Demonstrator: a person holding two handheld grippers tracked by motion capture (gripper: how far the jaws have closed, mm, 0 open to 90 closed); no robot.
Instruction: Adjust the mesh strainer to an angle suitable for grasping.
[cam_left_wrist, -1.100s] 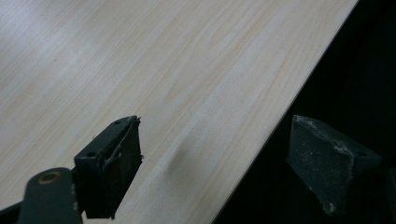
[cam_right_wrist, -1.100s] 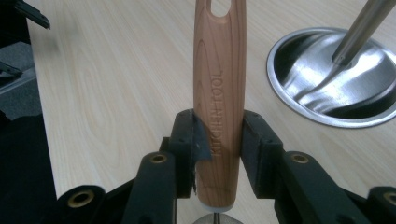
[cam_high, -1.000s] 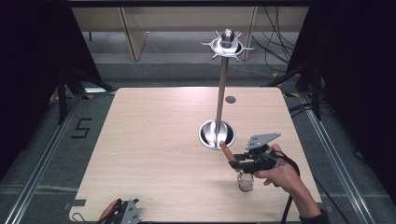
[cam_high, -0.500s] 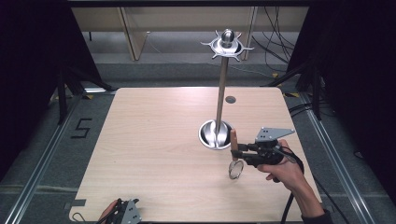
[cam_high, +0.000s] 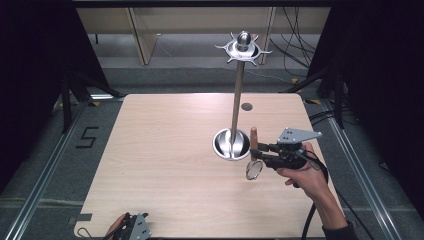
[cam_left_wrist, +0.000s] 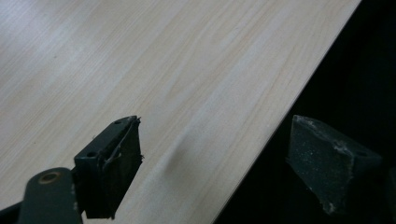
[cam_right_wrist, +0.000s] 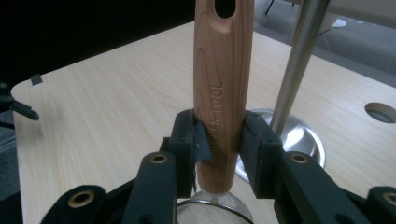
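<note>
The right gripper (cam_high: 256, 150) clenches the strainer's wooden handle (cam_right_wrist: 219, 93) beside the steel stand (cam_high: 238, 100), while the left gripper (cam_left_wrist: 215, 163) stays released over the bench (cam_high: 165, 150) edge

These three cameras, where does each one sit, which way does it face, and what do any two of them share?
High view: above the person's side, facing forward and down on the table; it takes in the right hand and right gripper.
Left gripper view: on the left gripper, facing the table's edge between its open fingers.
Right gripper view: on the right gripper, facing along its fingers shut on the strainer's wooden handle.
Shared: the high and right gripper views both take in the metal stand.
</note>
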